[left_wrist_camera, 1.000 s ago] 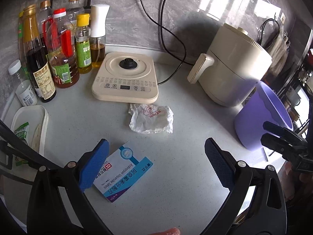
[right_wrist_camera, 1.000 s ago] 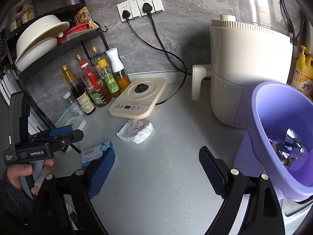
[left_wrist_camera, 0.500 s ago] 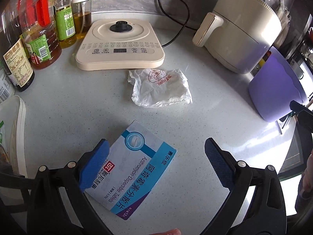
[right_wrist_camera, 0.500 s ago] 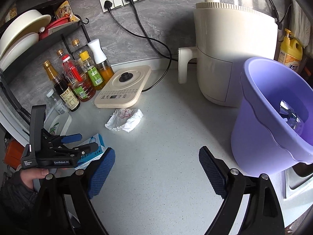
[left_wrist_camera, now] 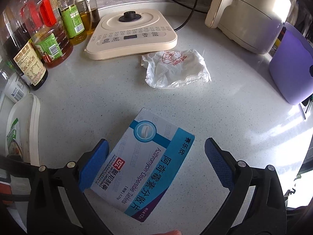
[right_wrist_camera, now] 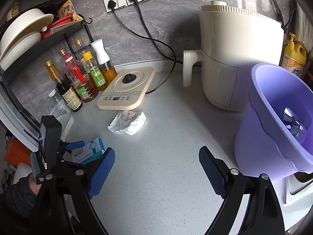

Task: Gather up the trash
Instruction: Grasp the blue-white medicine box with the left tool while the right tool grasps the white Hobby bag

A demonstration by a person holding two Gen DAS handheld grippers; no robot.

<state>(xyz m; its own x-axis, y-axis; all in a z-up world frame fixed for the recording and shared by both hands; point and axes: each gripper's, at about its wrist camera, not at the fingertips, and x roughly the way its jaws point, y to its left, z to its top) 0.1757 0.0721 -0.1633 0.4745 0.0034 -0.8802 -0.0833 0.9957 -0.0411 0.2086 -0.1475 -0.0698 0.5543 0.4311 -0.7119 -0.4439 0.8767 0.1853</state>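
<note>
The left gripper [left_wrist_camera: 156,164] is right over the medicine box [left_wrist_camera: 144,164]. Its two blue pads are spread wide, one on each side of the box. The left pad looks like it is touching the box's edge, or almost. The right pad has a gap beside it. The box lies flat on the gray counter [left_wrist_camera: 225,107], turned a bit, so its far corner points to about 1 o'clock.

I think the job now is to grab this box. To do it well, the gripper should go a little lower and slide on so both pads face the long sides. Then it should squeeze slowly. The box is thin card and may squash or spin away if only a corner gets pinched.

The right gripper [right_wrist_camera: 156,166] is also wide apart and holds nothing. It hangs over bare counter, just beside the purple bucket [right_wrist_camera: 260,137] at 3 o'clock. Something shiny is already down inside the bucket.

Farther on, at 12 o'clock from the box, a crumpled white bag [left_wrist_camera: 176,68] lies on the counter. It looks like trash too, and it looks soft and light. Just behind it sits a flat cream cooker [left_wrist_camera: 133,33], with the oil bottles [left_wrist_camera: 49,33] at 10 o'clock and a big cream air fryer [left_wrist_camera: 250,13] at 2 o'clock.
</note>
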